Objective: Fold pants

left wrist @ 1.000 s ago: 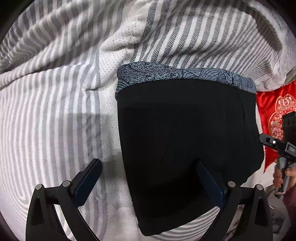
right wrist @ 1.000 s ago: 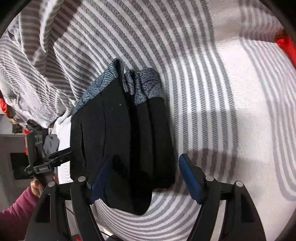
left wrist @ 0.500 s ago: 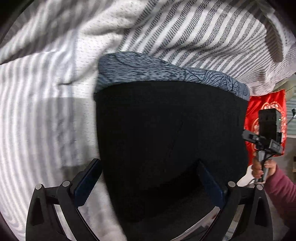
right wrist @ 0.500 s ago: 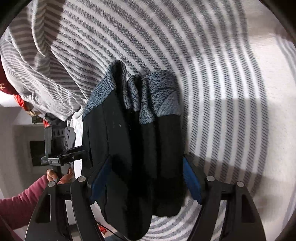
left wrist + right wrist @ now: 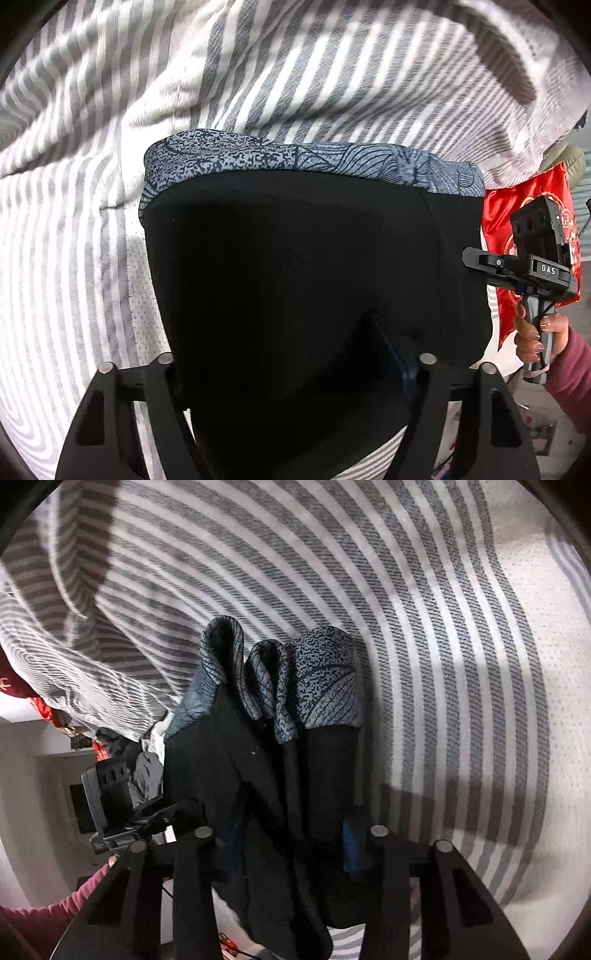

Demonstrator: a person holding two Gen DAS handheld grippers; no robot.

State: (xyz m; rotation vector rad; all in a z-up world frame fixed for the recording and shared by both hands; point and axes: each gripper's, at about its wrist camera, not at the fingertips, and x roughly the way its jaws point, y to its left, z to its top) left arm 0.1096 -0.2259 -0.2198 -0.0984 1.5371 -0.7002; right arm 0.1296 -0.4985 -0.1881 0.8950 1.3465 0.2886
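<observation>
The folded black pants (image 5: 295,277) with a blue-grey patterned cuff band (image 5: 314,162) lie on a striped bedspread (image 5: 74,258). My left gripper (image 5: 291,369) has closed in on the near edge of the pants; the black cloth covers its fingers. In the right wrist view the pants (image 5: 266,775) show as a stack of folded layers with the patterned band (image 5: 317,679) on the far side. My right gripper (image 5: 291,842) is shut on the near end of the stack; one blue pad (image 5: 351,845) shows at the right.
The striped bedspread (image 5: 443,664) bunches into folds at the far side. A red cloth (image 5: 517,206) lies past the bed edge on the right. The other gripper and hand show at the right (image 5: 532,266) of the left view and at the left (image 5: 110,805) of the right view.
Both grippers moved forward onto the near edge of the pants and closed from wide open onto the cloth. The pants fill more of both views.
</observation>
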